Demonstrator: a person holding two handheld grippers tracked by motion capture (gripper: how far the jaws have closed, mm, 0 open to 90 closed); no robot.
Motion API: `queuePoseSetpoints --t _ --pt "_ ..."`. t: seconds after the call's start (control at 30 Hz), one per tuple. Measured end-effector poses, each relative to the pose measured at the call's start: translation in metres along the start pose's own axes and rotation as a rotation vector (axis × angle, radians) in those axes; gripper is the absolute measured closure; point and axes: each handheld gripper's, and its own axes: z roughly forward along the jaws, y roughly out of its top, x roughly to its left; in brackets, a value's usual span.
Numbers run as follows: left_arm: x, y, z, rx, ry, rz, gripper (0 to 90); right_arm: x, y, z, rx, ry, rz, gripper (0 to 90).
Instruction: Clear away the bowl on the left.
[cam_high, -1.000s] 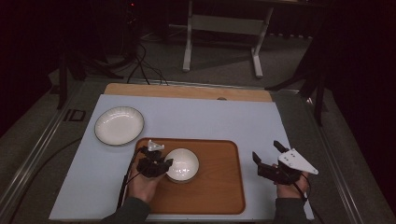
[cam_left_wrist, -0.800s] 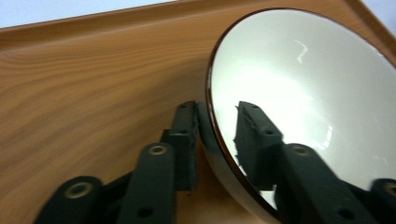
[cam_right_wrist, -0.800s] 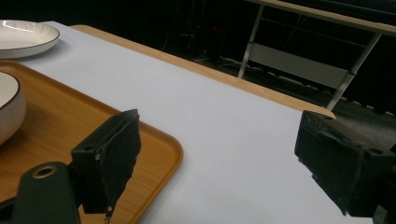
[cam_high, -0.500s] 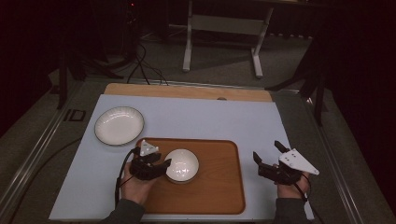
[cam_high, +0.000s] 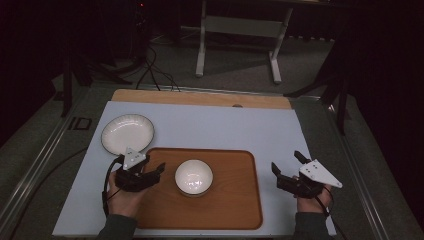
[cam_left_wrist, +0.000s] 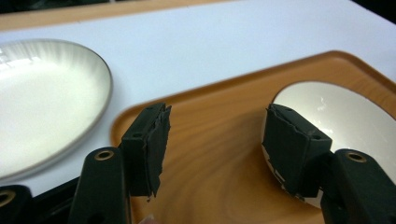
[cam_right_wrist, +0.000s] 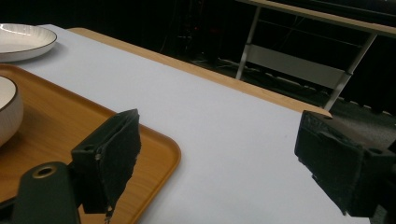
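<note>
Two claws: my left gripper (cam_high: 150, 173) sits over the left end of the wooden tray; my right gripper (cam_high: 286, 170) hovers over the mat just off the tray's right edge.
Left claw: its jaws have just been opening and now stand well apart, with nothing between them but bare tray wood.
Right claw: its jaws gape wide with nothing in them, pale mat showing between them.
Bowl: the small round white ceramic bowl (cam_high: 193, 177) sits upright near the middle of the rounded-corner brown wooden tray (cam_high: 235, 200), just beside my left claw.
Contact: in the left gripper view one pad (cam_left_wrist: 292, 144) overlaps the bowl's rim; I think it is clear of it, but from that angle I cannot be sure.
Plate: the white ridged ceramic plate with a dark rim (cam_high: 127, 134) lies on the pale blue table mat (cam_high: 225, 125), beyond the tray's far left corner, apart from it.
Step in hand: as I judge it, letting go of the bowl on the tray and freeing my left claw.
Next move: probably the plate; I would swing my left claw up and left, come in low at its near rim, and pinch the thin edge firmly, since a shallow glazed rim may slip.
Risk: nudging the bowl as I pull away.
</note>
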Motion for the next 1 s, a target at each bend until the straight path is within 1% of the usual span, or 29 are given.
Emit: queuePoseSetpoints --t 0.07,0.13,0.17,0.2,0.23,0.27,0.3,0.37,0.47,0.53,0.57,0.63,0.7,0.77,0.83,0.97,1.0 --pt "0.004 0.002 -0.005 -0.017 0.006 -0.001 38.8 0.000 0.000 0.000 0.001 0.002 0.000 14.0" --pt "0.010 0.004 -0.007 -0.007 -0.010 -0.005 35.2 0.000 0.000 0.000 0.001 0.003 0.000 14.1" --pt "0.014 0.004 -0.009 -0.010 -0.007 -0.011 33.1 0.000 0.000 0.000 0.001 0.002 -0.001 14.0" --pt "0.018 0.004 -0.011 -0.014 0.010 -0.020 32.0 0.000 0.000 0.001 0.001 0.001 -0.002 14.0" --pt "0.023 0.004 -0.013 -0.015 0.021 -0.037 31.0 0.000 0.000 0.001 0.001 0.000 0.000 14.0" --pt "0.027 0.004 -0.015 -0.018 0.027 -0.047 28.8 0.000 0.000 0.001 0.001 -0.001 0.000 14.0" --pt "0.031 0.004 -0.017 -0.025 0.040 -0.053 26.6 0.001 0.000 0.001 0.002 -0.001 0.000 14.0" --pt "0.039 0.004 -0.023 -0.042 0.057 -0.065 24.9 0.001 0.000 0.001 0.003 -0.001 -0.002 14.0" --pt "0.051 0.002 -0.030 -0.061 0.093 -0.078 22.1 0.001 0.000 0.001 0.006 0.001 0.001 14.0" --pt "0.060 -0.001 -0.033 -0.069 0.125 -0.078 21.7 0.000 0.000 0.001 0.007 0.001 0.003 14.0" --pt "0.064 -0.003 -0.034 -0.070 0.125 -0.081 21.8 0.000 0.000 0.001 0.006 0.001 0.003 14.0" --pt "0.071 -0.008 -0.035 -0.075 0.111 -0.079 26.8 0.000 0.000 0.001 0.005 0.004 0.003 14.0" --pt "0.077 -0.012 -0.033 -0.071 0.131 -0.079 28.6 0.000 -0.001 0.001 0.003 0.003 0.004 14.1" --pt "0.082 -0.016 -0.030 -0.071 0.140 -0.096 28.5 0.000 0.000 0.002 0.002 0.004 0.005 14.1" --pt "0.086 -0.019 -0.028 -0.068 0.175 -0.098 28.1 0.001 -0.001 0.002 0.007 0.008 0.003 14.1" --pt "0.094 -0.023 -0.027 -0.080 0.217 -0.125 27.7 0.001 -0.001 0.002 0.008 0.009 0.003 14.1" --pt "0.094 -0.023 -0.028 -0.082 0.227 -0.124 27.6 0.000 -0.001 0.002 0.006 0.008 0.007 14.1"
